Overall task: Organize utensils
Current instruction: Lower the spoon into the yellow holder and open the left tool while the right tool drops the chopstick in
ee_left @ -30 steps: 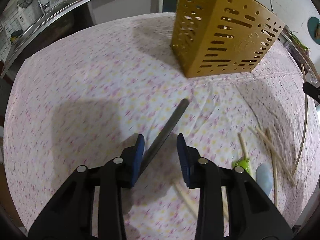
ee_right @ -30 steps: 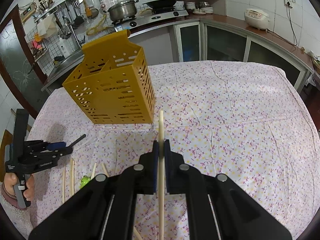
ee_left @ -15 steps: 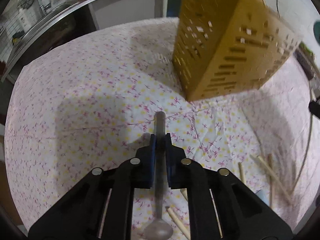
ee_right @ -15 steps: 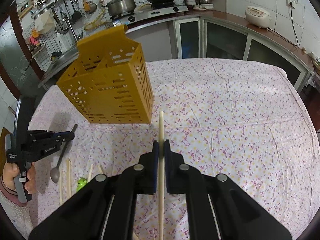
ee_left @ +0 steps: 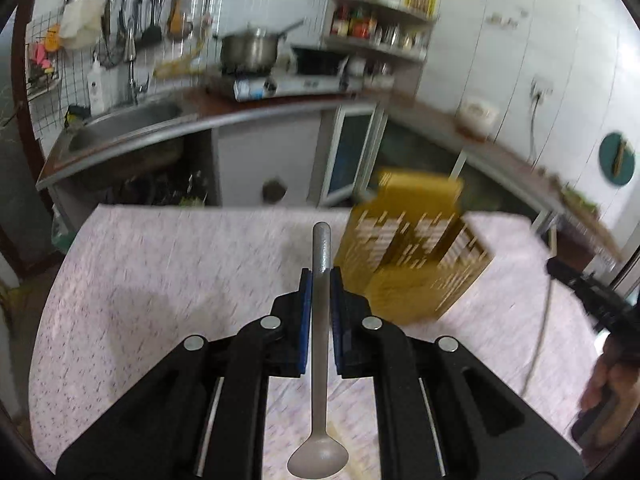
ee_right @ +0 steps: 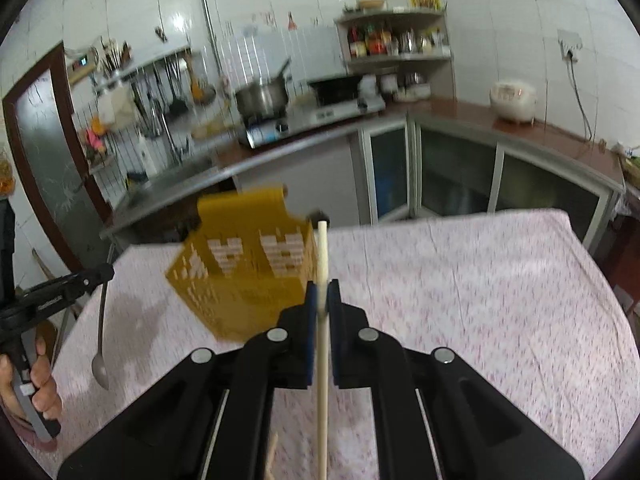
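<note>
The left claw [ee_left: 320, 276] is pressed together on the handle of a metal spoon [ee_left: 321, 320]; one second ago its blue pads were spread on both sides of the spoon, which lay flat on the desk [ee_left: 160, 280]. Now the spoon is lifted from the flowered cloth and, in the right wrist view, it hangs with the bowl downward. The yellow utensil holder [ee_left: 412, 264] is seen lower in the picture than before and blurred, and the kitchen counter with a pot [ee_left: 248, 50] has come into view. The right claw [ee_right: 322, 292] is pinching one pale chopstick [ee_right: 322, 320], as it was before, and it is also raised above the desk, just beside the holder
</note>
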Available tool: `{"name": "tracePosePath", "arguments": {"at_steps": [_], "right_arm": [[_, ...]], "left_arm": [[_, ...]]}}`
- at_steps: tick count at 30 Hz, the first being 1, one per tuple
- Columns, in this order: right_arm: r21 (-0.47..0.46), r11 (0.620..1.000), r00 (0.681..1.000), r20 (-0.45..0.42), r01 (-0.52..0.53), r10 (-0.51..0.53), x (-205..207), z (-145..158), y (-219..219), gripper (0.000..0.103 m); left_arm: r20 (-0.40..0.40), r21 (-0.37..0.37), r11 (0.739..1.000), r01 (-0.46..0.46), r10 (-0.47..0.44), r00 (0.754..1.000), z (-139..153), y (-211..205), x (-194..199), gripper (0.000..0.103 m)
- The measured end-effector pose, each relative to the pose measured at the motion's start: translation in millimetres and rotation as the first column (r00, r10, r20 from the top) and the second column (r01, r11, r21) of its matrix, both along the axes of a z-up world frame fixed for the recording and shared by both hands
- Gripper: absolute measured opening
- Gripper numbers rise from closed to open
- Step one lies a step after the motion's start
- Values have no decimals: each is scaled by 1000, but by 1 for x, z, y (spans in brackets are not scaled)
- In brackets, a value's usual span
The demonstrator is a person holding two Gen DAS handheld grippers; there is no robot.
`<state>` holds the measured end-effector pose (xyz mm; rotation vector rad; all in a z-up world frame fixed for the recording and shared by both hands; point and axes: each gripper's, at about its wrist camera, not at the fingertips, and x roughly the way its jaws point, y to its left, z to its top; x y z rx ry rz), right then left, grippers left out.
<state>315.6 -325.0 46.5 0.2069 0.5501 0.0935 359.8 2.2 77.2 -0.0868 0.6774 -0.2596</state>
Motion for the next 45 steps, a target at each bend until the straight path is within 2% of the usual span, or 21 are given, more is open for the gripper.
{"name": "tracePosePath", "arguments": {"at_steps": [6, 10, 13, 16, 20, 29, 34, 38, 42, 45], "right_arm": [[49, 998, 985, 171, 29, -37, 16, 41, -5, 6], [55, 998, 958, 281, 40, -54, 28, 67, -2, 6], [64, 997, 938, 342, 36, -56, 41, 87, 1, 6], [47, 998, 921, 385, 40, -55, 53, 98, 7, 6], [50, 998, 906, 418, 45, -62, 71, 97, 11, 6], [50, 998, 904, 425, 35, -53, 100, 64, 17, 6], [59, 998, 922, 386, 7, -29, 102, 35, 19, 6], [28, 999, 933, 358, -41, 28, 89, 16, 29, 6], [5, 998, 932, 359, -62, 56, 73, 12, 32, 6], [3, 996, 947, 310, -88, 83, 74, 11, 31, 6]], "left_arm": [[120, -61, 998, 16, -9, 993, 40, -27, 5, 8], [243, -100, 995, 12, 13, 970, 66, -38, 12, 8], [322, -116, 992, 46, -6, 947, 81, -51, 20, 8], [346, -99, 994, 55, -18, 938, 84, -65, 39, 8], [356, -109, 990, 88, -43, 934, 69, -76, 63, 8], [333, -123, 989, 77, -32, 942, 15, -73, 93, 8], [325, -129, 989, 78, -32, 945, -6, -68, 86, 8], [318, -113, 990, 82, -42, 947, -20, -66, 76, 7], [292, -101, 992, 75, -42, 955, -30, -62, 68, 8], [265, -103, 993, 62, -33, 964, -33, -60, 67, 7]]}}
